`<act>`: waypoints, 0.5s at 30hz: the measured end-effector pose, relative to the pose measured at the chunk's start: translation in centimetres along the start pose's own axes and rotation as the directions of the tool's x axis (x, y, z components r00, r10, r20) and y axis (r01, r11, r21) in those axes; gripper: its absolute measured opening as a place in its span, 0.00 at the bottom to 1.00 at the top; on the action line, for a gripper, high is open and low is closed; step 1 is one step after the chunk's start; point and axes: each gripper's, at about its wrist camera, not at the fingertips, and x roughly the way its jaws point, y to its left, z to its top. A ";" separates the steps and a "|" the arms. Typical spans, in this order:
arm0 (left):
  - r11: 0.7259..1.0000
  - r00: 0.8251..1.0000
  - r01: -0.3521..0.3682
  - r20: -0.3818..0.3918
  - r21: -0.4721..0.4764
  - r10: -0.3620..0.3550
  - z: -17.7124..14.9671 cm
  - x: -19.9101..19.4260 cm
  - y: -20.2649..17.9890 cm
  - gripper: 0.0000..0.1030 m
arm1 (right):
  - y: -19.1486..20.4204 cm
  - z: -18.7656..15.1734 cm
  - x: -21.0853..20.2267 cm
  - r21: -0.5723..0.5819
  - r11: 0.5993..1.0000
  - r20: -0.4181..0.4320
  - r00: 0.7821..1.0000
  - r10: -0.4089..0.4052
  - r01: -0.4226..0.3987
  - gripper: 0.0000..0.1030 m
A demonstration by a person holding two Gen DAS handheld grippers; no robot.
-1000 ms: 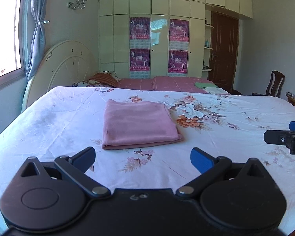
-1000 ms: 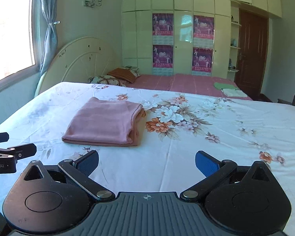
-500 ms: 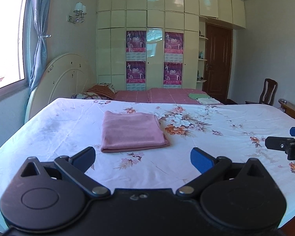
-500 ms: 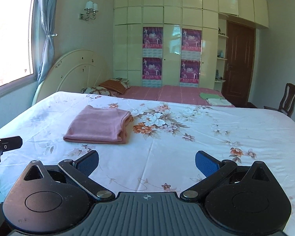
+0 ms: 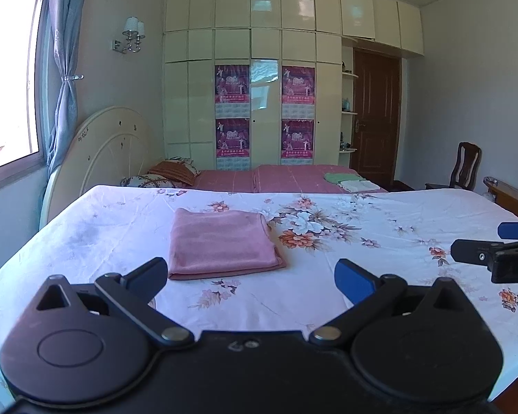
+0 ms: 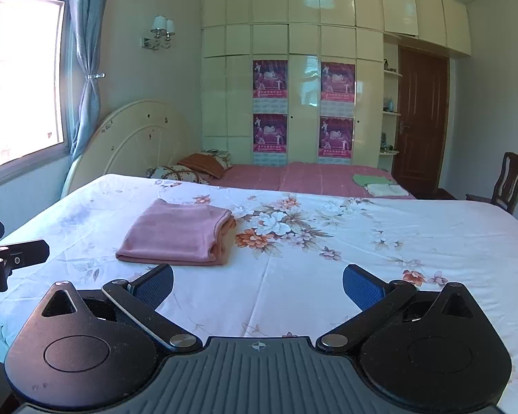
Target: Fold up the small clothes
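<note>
A pink garment [image 5: 222,243] lies folded into a flat rectangle on the floral bedsheet [image 5: 380,214], left of the big flower print. It also shows in the right wrist view [image 6: 178,233], with its stacked layers facing right. My left gripper [image 5: 250,276] is open and empty, held back from the garment's near edge. My right gripper [image 6: 257,284] is open and empty, to the right of and behind the garment. Each gripper's tip shows at the other view's edge [image 5: 493,252] [image 6: 13,253].
A second bed with a red cover [image 5: 286,177] lies beyond, with pillows [image 5: 169,172] and small folded green and white cloths [image 5: 348,181]. A round headboard [image 5: 110,151] stands at left. A wardrobe [image 5: 259,103], a door [image 5: 374,117] and a chair [image 5: 466,167] stand behind.
Both grippers have pulled back and tilted up from the garment, which now looks smaller and farther. The garment has stayed folded and still.
</note>
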 end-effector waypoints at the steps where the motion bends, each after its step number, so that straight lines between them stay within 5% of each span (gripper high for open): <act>1: 1.000 1.000 -0.001 -0.001 0.001 0.001 -0.1 -0.1 0.0 1.00 | 0.0 0.0 0.0 -0.001 1.000 0.000 1.000 0.003 -0.003 1.00; 15: 1.000 1.000 -0.011 0.009 0.001 0.011 -0.1 -0.2 0.2 1.00 | -0.1 -0.1 -0.2 -0.011 1.000 0.014 1.000 0.016 -0.016 1.00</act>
